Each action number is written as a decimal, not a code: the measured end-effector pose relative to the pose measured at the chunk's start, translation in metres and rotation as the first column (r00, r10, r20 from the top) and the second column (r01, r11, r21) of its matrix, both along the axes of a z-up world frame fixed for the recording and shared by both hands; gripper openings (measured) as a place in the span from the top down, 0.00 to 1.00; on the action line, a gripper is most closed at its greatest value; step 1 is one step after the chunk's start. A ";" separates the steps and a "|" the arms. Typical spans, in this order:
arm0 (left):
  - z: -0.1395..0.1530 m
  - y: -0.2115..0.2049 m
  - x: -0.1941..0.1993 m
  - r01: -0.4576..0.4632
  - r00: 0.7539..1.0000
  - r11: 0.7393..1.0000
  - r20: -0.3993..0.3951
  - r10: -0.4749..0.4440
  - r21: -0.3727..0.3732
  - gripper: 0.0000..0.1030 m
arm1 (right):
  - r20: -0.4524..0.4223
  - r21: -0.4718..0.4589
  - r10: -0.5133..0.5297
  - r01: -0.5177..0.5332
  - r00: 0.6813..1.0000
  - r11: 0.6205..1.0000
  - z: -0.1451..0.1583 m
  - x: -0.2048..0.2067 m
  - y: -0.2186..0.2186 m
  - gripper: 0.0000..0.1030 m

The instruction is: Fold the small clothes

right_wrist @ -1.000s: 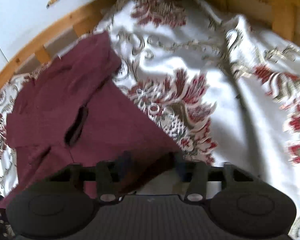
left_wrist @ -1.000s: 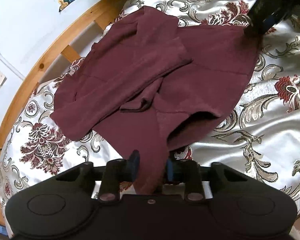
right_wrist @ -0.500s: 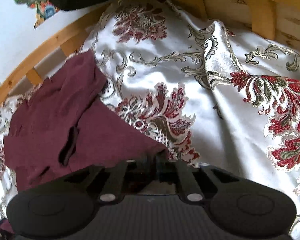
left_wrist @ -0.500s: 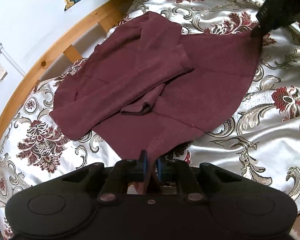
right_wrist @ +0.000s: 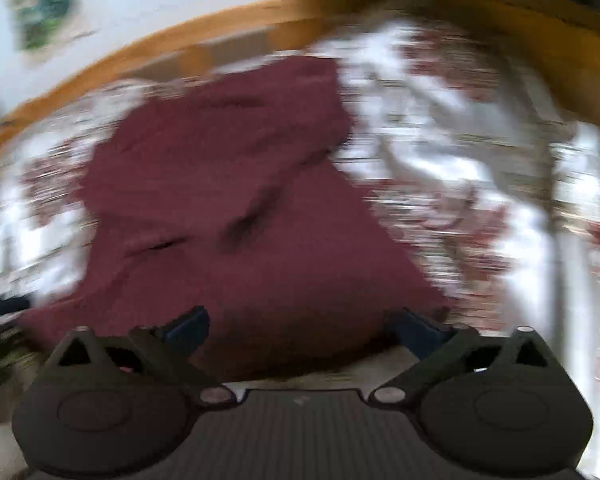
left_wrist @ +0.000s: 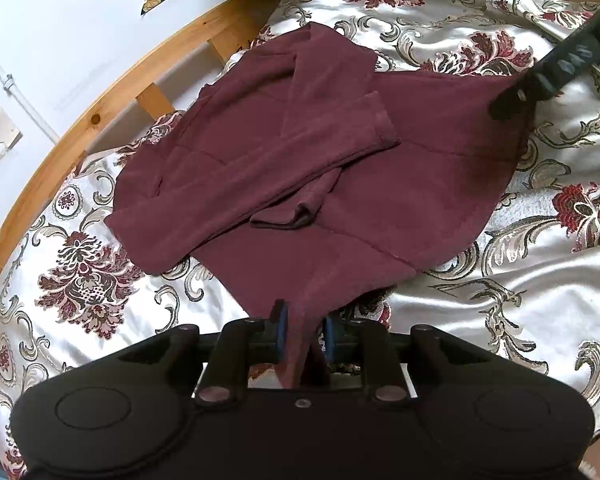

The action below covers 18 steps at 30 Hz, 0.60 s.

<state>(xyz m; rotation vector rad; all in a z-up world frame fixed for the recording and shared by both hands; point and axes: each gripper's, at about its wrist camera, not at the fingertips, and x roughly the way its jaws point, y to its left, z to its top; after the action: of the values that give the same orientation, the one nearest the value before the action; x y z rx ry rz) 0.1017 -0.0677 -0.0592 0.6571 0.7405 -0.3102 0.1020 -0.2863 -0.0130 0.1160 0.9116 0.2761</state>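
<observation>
light: bright, even | left wrist: sharp | right wrist: motion-blurred

One garment under inspection: a dark maroon long-sleeved top of soft, fleecy-looking fabric. It is lying spread across the patterned bedcover, partly folded. One sleeve is lying diagonally over the body, its cuff pointing toward the far right. A second, smaller cuffed fold is resting at the centre of the garment. The near corner is rising off the cover, drawn into a narrow, gathered point. The far right corner is lying flat. The right wrist view is blurring the garment's outline; creases are showing across its middle.
</observation>
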 end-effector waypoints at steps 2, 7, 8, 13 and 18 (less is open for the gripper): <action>0.000 0.000 0.000 0.000 1.000 1.000 -0.001 0.000 0.001 0.79 | -0.003 -0.012 0.135 -0.135 0.991 0.991 -0.001 -0.003 0.021 0.00; 0.001 0.001 0.001 -0.003 1.000 1.000 -0.002 0.003 -0.006 0.79 | 0.002 -0.140 0.291 -0.288 0.957 0.947 -0.007 -0.013 0.060 0.01; 0.001 0.001 0.001 -0.004 1.000 1.000 0.000 0.004 -0.008 0.79 | 0.018 -0.158 0.301 -0.295 0.953 0.942 -0.006 -0.016 0.066 0.02; 0.005 0.003 0.000 -0.005 1.000 0.999 0.013 0.006 -0.041 0.90 | 0.087 -0.184 0.384 -0.364 0.919 0.913 -0.009 -0.019 0.084 0.09; 0.012 0.010 0.001 -0.020 1.000 0.995 0.017 0.022 -0.101 0.93 | 0.144 -0.321 0.511 -0.449 0.847 0.834 -0.023 -0.038 0.119 0.21</action>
<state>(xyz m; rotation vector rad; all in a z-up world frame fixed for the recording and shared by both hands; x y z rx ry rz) 0.1022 -0.0576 -0.0476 0.5557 0.7094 -0.3195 0.0644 -0.1672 -0.0358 -0.4101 0.7322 0.6185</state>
